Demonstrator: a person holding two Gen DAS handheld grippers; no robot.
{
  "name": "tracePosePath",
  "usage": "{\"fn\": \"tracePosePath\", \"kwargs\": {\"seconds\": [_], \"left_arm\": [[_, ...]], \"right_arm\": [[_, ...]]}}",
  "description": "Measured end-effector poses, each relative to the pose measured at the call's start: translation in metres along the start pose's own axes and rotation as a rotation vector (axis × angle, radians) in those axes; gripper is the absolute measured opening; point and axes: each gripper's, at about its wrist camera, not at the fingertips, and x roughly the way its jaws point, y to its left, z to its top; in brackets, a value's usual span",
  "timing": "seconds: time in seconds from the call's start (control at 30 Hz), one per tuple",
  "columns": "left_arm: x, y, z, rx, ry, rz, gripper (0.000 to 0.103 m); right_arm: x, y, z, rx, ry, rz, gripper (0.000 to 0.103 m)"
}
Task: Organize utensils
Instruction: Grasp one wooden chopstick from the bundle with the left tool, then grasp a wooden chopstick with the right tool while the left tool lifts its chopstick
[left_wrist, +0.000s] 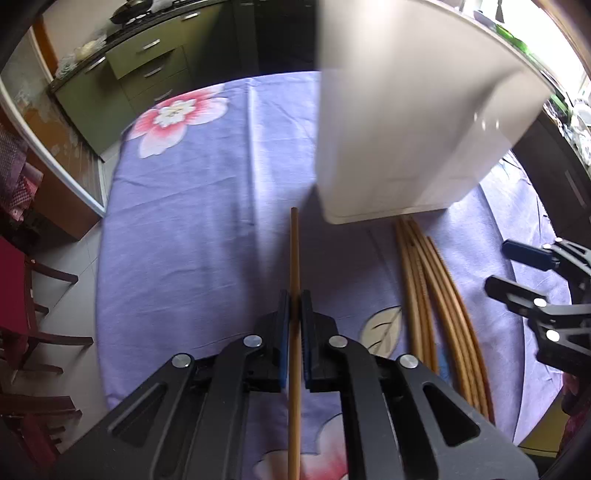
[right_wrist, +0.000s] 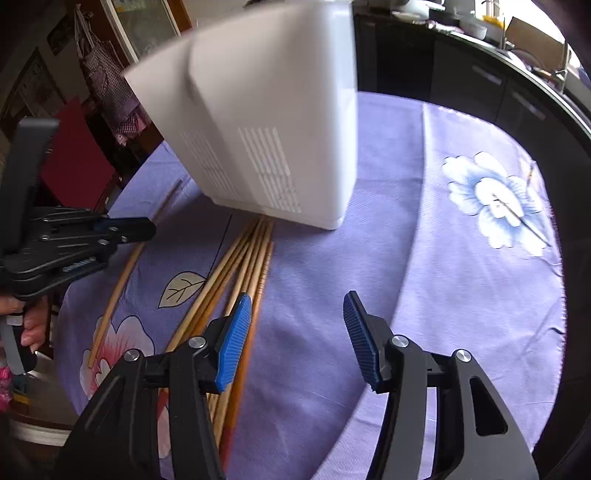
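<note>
Now we work over a surface (left_wrist: 192, 206) draped in purple flowered cloth, where a white slotted container (right_wrist: 273, 122) stands. Beside its base lies a bundle of chopsticks (right_wrist: 243, 266). Our left hand-held gripper (left_wrist: 294, 299) pinches a single chopstick (left_wrist: 294, 251) between its blue pads, apart from the bundle. Our right hand-held gripper (right_wrist: 297, 306) stands half open and empty, its left pad above the bundle.

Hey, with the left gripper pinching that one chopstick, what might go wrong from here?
1. The left gripper is shut on a single thin wooden chopstick between narrow blue pads; it may pivot or slip when lifted.
2. Its far tip lies close to the white plastic box and might knock it.
3. The open right gripper hangs over the bundle of wooden chopsticks and could scatter them.
</note>
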Motion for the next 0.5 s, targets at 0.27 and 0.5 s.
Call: {"fn": "tracePosePath", "kwargs": {"seconds": [0.27, 0.5], "left_arm": [[-0.01, 0.025, -0.005, -0.033, -0.026, -0.002, 0.006], [-0.012, 0.025, -0.009, -0.027, -0.031, -0.02, 0.006]], "right_arm": [[0.023, 0.017, 0.004, -0.052, 0.037, -0.104, 0.049], [0.025, 0.019, 0.005, -0.07, 0.05, -0.158, 0.048]]}}
